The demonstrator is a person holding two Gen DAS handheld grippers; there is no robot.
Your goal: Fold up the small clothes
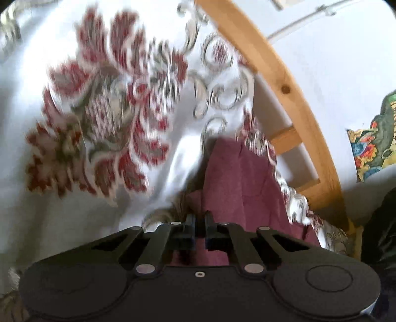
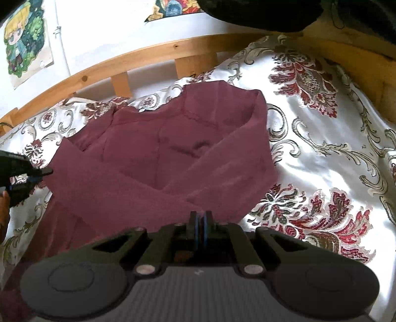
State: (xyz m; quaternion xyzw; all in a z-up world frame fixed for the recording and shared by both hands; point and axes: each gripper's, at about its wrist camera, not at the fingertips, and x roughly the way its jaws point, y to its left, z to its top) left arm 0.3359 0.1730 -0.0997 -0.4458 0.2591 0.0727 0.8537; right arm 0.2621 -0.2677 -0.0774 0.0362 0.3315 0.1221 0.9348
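A small maroon long-sleeved top (image 2: 173,158) lies on a white floral bedspread (image 2: 321,148), both sleeves folded across its body. My right gripper (image 2: 200,215) is shut on the near edge of the top, at the crossing sleeves. My left gripper (image 1: 200,218) is shut on the maroon top (image 1: 235,178), which rises ahead of its fingers. The left wrist view is blurred. The left gripper also shows at the left edge of the right wrist view (image 2: 47,171), at the top's left side.
A wooden bed frame rail (image 2: 148,57) (image 1: 284,81) runs behind the bedspread against a white wall. Cartoon posters (image 2: 24,42) (image 1: 373,143) hang on the wall. A dark object (image 2: 272,12) sits at the upper right.
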